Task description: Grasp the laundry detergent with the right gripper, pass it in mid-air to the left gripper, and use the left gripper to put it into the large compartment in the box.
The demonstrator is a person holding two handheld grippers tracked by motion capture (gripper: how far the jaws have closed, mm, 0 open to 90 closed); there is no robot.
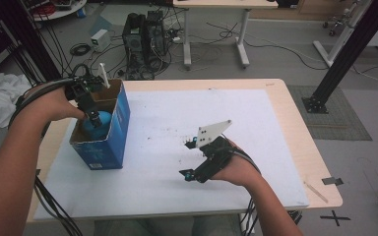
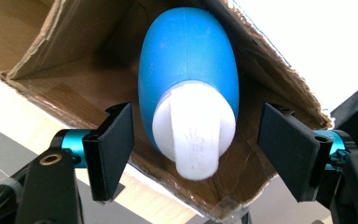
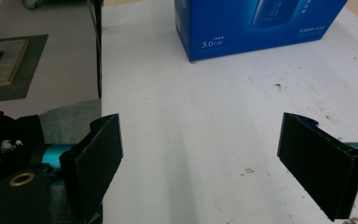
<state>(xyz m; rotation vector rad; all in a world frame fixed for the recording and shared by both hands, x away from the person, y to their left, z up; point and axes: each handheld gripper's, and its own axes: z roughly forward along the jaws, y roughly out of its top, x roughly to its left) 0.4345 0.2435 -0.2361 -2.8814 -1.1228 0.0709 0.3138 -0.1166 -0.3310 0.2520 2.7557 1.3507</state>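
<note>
A blue cardboard box (image 1: 112,135) stands open-topped at the left of the table, and a blue bottle (image 1: 102,119) with a white cap (image 2: 193,130) lies inside it. My left gripper (image 1: 94,118) reaches down into the box. In the left gripper view its jaws stand on either side of the bottle's (image 2: 186,60) cap end with a gap on each side, so my left gripper (image 2: 200,149) is open. My right gripper (image 1: 188,159) rests low over the white sheet at mid-table, open and empty. Its own view shows my right gripper (image 3: 200,163) facing the box (image 3: 261,23).
A white sheet (image 1: 177,113) covers most of the wooden table (image 1: 300,142). A white stick (image 1: 104,74) rises at the box's far corner. On the floor behind are computer towers (image 1: 145,42), cables and a white desk (image 1: 216,29). A black frame post (image 1: 344,54) stands at right.
</note>
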